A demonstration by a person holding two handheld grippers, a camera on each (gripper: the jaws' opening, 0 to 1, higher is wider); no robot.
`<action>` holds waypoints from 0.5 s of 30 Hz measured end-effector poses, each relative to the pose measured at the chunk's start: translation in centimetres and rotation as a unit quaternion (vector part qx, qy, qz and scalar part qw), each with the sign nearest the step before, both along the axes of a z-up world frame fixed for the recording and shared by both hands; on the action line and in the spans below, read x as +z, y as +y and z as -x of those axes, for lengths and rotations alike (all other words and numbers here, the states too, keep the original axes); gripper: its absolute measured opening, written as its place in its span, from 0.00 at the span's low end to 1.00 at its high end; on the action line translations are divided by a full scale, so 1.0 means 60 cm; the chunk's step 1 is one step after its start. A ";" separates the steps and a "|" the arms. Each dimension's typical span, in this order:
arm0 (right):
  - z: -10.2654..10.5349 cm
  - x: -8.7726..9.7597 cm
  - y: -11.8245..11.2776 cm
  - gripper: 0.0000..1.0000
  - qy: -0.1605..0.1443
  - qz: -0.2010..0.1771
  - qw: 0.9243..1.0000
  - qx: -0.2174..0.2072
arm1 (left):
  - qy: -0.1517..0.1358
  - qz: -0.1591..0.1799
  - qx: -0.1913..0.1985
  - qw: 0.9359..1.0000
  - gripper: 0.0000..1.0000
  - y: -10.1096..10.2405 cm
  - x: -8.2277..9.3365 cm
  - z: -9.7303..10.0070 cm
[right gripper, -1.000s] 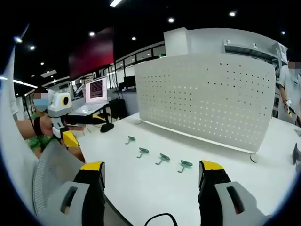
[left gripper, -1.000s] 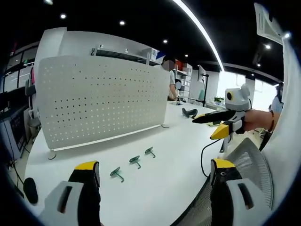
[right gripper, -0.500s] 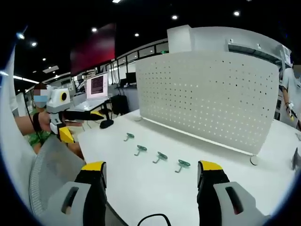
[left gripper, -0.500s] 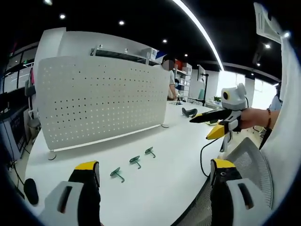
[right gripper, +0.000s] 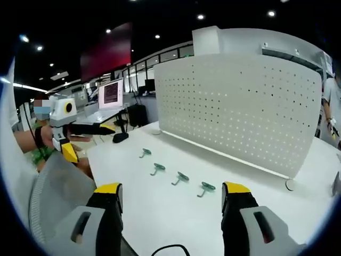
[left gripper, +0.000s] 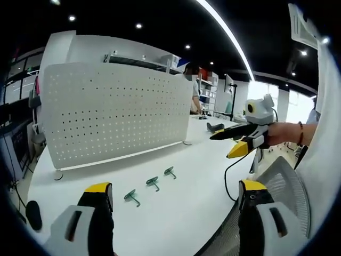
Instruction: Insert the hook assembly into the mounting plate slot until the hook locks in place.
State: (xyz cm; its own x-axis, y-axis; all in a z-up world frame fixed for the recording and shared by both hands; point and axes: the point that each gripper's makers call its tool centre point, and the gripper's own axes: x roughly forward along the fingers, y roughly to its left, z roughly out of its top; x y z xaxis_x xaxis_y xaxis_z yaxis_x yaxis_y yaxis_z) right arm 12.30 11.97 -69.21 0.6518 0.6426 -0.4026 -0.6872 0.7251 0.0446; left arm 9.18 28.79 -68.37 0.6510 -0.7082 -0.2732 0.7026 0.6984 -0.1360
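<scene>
Left gripper [left gripper: 169,198]: jaws spread wide, nothing between them, held above the near edge of the surface; in the right gripper view it shows at the far left [right gripper: 101,128], held by a hand, its yellow-tipped jaws pointing toward the board.
Right gripper [right gripper: 169,200]: jaws spread apart and empty, above the near edge of the surface; in the left gripper view it comes in from the right [left gripper: 226,140], gripped by a hand, jaws parted.
Hooks: four small green hooks [right gripper: 180,177] lie in a row on the surface, apart from one another, in front of the board; three of them [left gripper: 153,183] show in the left gripper view, between the jaws and the board.
Pegboard [right gripper: 240,112]: white perforated mounting plate standing upright on the surface on small round feet, behind the hooks and not touching them; also seen at [left gripper: 114,112].
Surface [right gripper: 160,208]: white tabletop; a black cable [left gripper: 230,176] hangs off its edge beside a grey mesh chair back [left gripper: 290,186].
</scene>
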 end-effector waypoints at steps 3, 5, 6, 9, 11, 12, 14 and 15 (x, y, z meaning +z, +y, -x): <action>-0.005 -0.002 0.003 0.77 0.001 0.002 1.000 0.006 | -0.002 -0.001 0.000 1.000 1.00 0.000 0.001 0.000; -0.009 -0.004 0.003 0.76 0.003 0.008 1.000 0.008 | -0.002 0.001 -0.001 1.000 1.00 0.000 0.002 0.000; -0.010 -0.005 0.003 0.76 0.003 0.010 1.000 0.009 | -0.002 0.002 0.000 1.000 1.00 0.000 0.002 -0.001; -0.018 -0.004 0.002 0.76 0.002 0.008 1.000 0.007 | 0.001 -0.001 -0.003 1.000 1.00 -0.001 -0.001 0.000; -0.020 -0.005 0.003 0.76 0.001 0.007 1.000 0.007 | 0.001 -0.001 -0.006 1.000 1.00 -0.002 0.000 0.001; -0.023 -0.006 0.003 0.75 0.001 0.007 1.000 0.007 | 0.000 -0.001 -0.005 1.000 1.00 -0.003 0.000 0.000; -0.027 -0.009 0.004 0.75 0.002 0.006 1.000 0.007 | -0.001 -0.002 -0.003 1.000 1.00 -0.003 0.000 -0.001; -0.029 -0.011 0.004 0.75 0.003 0.006 1.000 0.006 | -0.001 0.000 -0.001 1.000 1.00 -0.003 0.001 -0.001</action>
